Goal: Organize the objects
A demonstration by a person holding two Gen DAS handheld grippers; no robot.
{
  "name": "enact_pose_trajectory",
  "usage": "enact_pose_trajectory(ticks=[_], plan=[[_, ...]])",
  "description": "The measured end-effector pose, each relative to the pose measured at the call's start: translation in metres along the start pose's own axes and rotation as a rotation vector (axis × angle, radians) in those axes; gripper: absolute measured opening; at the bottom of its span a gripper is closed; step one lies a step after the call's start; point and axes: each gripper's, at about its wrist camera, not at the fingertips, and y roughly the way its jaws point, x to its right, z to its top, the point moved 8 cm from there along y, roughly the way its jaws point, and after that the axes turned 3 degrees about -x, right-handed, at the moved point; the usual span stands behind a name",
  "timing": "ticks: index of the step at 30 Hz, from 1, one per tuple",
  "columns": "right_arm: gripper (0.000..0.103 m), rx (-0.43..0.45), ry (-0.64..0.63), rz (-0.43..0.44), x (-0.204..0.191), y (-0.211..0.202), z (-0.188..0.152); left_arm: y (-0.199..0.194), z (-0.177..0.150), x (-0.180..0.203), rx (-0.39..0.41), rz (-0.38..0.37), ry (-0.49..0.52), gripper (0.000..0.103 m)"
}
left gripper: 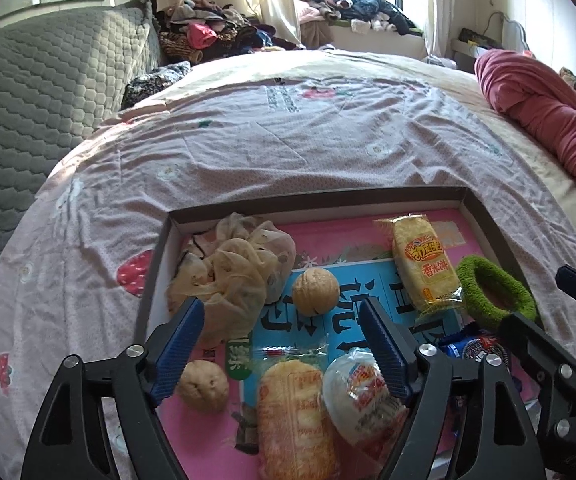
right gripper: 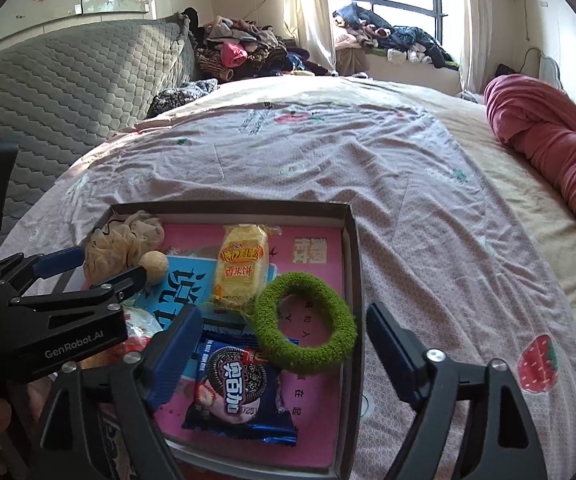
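Note:
A shallow dark-rimmed box (left gripper: 319, 200) lies on the bed and holds a pink and blue book. On the book lie a beige mesh bag (left gripper: 232, 276), two walnuts (left gripper: 315, 291) (left gripper: 204, 386), two yellow cracker packets (left gripper: 423, 264) (left gripper: 293, 420), a white round packet (left gripper: 361, 396), a green hair band (right gripper: 311, 358) and a blue Oreo packet (right gripper: 240, 392). My left gripper (left gripper: 282, 312) hovers open above the near cracker packet and the white packet, holding nothing. My right gripper (right gripper: 284, 318) stands open over the green band and the box's right rim (right gripper: 351, 280), also with nothing between its fingers.
The box rests on a pink strawberry-print sheet (right gripper: 407, 200) that stretches far beyond it. A grey quilted cushion (left gripper: 40, 92) rises at the left. A rolled red blanket (right gripper: 547, 148) lies at the right. Piled clothes (left gripper: 216, 32) sit near the window.

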Motion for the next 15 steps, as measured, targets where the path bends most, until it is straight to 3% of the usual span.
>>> enact_pose_trajectory(ticks=[10,15], plan=[[0.096,0.038,-0.011,-0.01,-0.008,-0.036,0.005,-0.035,-0.003,-0.014,0.039,0.015,-0.028,0.084],[0.099,0.054,-0.035,-0.045,-0.013,-0.056,0.007,-0.057,-0.006,-0.024,0.088,0.013,-0.05,0.092]])
